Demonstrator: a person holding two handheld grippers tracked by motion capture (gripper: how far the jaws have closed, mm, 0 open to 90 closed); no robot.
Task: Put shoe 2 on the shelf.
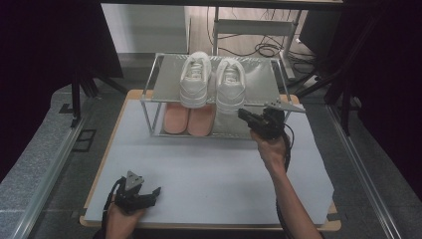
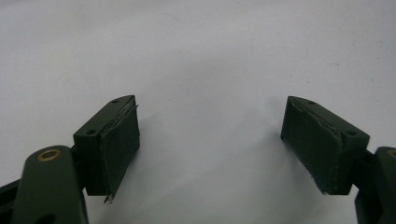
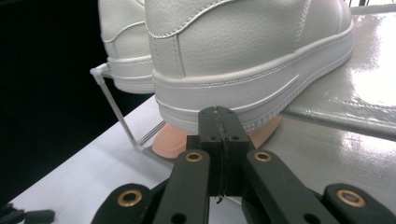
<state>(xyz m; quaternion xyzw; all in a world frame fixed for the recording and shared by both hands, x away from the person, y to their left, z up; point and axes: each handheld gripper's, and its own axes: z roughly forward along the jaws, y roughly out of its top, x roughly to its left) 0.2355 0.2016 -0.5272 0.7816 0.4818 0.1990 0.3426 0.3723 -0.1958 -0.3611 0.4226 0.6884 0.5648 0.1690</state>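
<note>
Left gripper [image 1: 149,193] low at near-left corner of white mat [image 1: 209,169], held in left hand [image 1: 119,219], well apart from rack. Jaws spread wide in left gripper view, pads [image 2: 116,144] bare, nothing but mat between them. Reads as parked: idle side, kept clear of the working lane.

Centre: two-tier rack [image 1: 164,82] at far end of mat. Top shelf carries pair of white sneakers, heels toward the person, toes away. Left sneaker [image 1: 195,79] and right sneaker [image 1: 230,84] side by side, almost touching, both heels overhanging the near shelf edge slightly. Heels-out placement leaves an easy spot to push or grasp. Lower tier: pink slippers [image 1: 188,119] directly under the sneakers, side by side.

Right: right gripper [image 1: 244,115] raised at front of rack, just below and beside heel of right sneaker. In right gripper view, jaws pressed together, nothing clamped; closed tip [image 3: 219,116] sits at sole edge of right sneaker [image 3: 243,56], touching or nearly so, cannot tell which. Slipper [image 3: 173,140] visible beneath, left sneaker [image 3: 126,42] behind. Closed tip at heel suggests nudging the shoe back to square it on the shelf, rather than a grasp; a pick would need jaws opened first. Risk judged: push off-centre could turn the shoe against its neighbour.
</note>
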